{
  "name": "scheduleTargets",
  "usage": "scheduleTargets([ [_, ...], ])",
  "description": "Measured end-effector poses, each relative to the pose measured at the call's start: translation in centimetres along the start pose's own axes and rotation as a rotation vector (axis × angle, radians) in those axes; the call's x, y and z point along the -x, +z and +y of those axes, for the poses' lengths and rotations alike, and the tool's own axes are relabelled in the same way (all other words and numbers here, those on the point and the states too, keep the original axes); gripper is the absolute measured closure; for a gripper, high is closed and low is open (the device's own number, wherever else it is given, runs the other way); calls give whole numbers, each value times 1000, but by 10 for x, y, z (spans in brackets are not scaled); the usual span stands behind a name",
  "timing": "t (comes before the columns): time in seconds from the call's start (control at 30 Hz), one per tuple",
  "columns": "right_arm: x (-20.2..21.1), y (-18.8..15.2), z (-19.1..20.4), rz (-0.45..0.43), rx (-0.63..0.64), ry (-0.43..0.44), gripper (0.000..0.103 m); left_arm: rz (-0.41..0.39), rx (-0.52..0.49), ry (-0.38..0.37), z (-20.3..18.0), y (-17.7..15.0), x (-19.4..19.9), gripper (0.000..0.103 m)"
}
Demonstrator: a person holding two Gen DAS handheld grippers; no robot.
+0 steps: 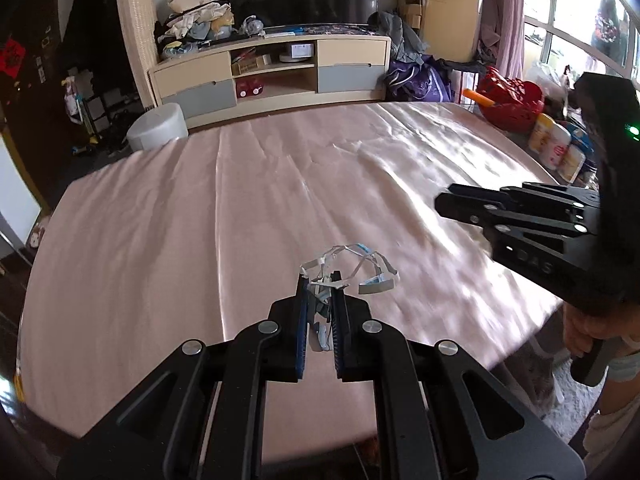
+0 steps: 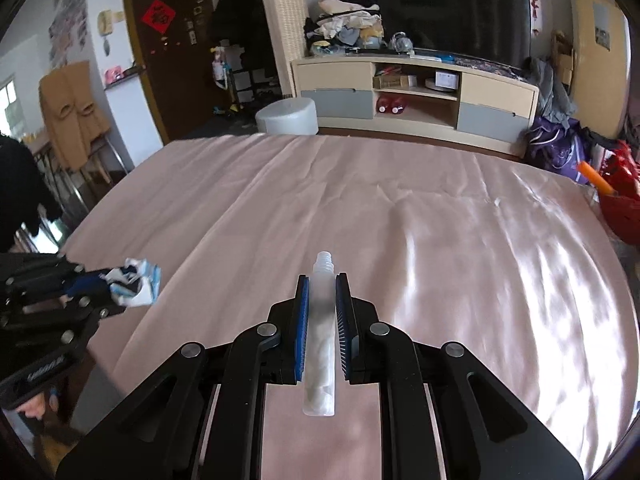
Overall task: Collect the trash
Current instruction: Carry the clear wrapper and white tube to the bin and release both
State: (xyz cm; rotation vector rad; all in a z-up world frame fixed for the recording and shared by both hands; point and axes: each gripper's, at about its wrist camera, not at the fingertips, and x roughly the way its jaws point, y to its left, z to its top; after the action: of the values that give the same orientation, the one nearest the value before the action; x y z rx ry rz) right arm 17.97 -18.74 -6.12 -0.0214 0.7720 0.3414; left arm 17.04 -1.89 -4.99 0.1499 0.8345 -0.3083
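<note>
My left gripper [image 1: 321,282] is shut on a crumpled white and blue wrapper [image 1: 352,270], held above the pink table [image 1: 200,208]. The same wrapper [image 2: 134,282] shows at the left gripper's tips [image 2: 108,280] in the right wrist view. My right gripper [image 2: 322,280] is shut on a clear uncapped plastic bottle [image 2: 320,332], which lies lengthwise between the blue pads with its threaded neck forward. The right gripper [image 1: 440,202] also shows at the right of the left wrist view, above the table's right side.
A white round stool [image 1: 158,126] stands beyond the table's far edge. A TV cabinet [image 1: 272,70] lines the back wall. A red basket [image 1: 512,100] and several containers [image 1: 554,146] sit off the table's right side.
</note>
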Motion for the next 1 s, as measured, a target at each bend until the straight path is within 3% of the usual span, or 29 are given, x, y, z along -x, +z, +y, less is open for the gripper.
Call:
scheduleTargets([
  [0.23, 46, -56, 21, 36, 33, 2, 88, 7, 16, -32, -25, -57, 49, 94],
  [0.4, 63, -96, 29, 65, 20, 19, 88, 41, 66, -95, -40, -107, 62, 94],
  [0.47, 70, -112, 30, 67, 6, 6, 88, 66, 92, -124, -46, -126, 56, 94],
  [0.6, 74, -141, 31, 84, -33, -1, 88, 109, 129, -112, -54, -161, 37, 94],
  [0.73, 69, -169, 26, 115, -99, 5, 88, 147, 151, -148, -64, -179, 23, 94],
  [1.0, 25, -217, 8, 211, -257, 20, 88, 277, 155, -197, -76, -216, -33, 94],
])
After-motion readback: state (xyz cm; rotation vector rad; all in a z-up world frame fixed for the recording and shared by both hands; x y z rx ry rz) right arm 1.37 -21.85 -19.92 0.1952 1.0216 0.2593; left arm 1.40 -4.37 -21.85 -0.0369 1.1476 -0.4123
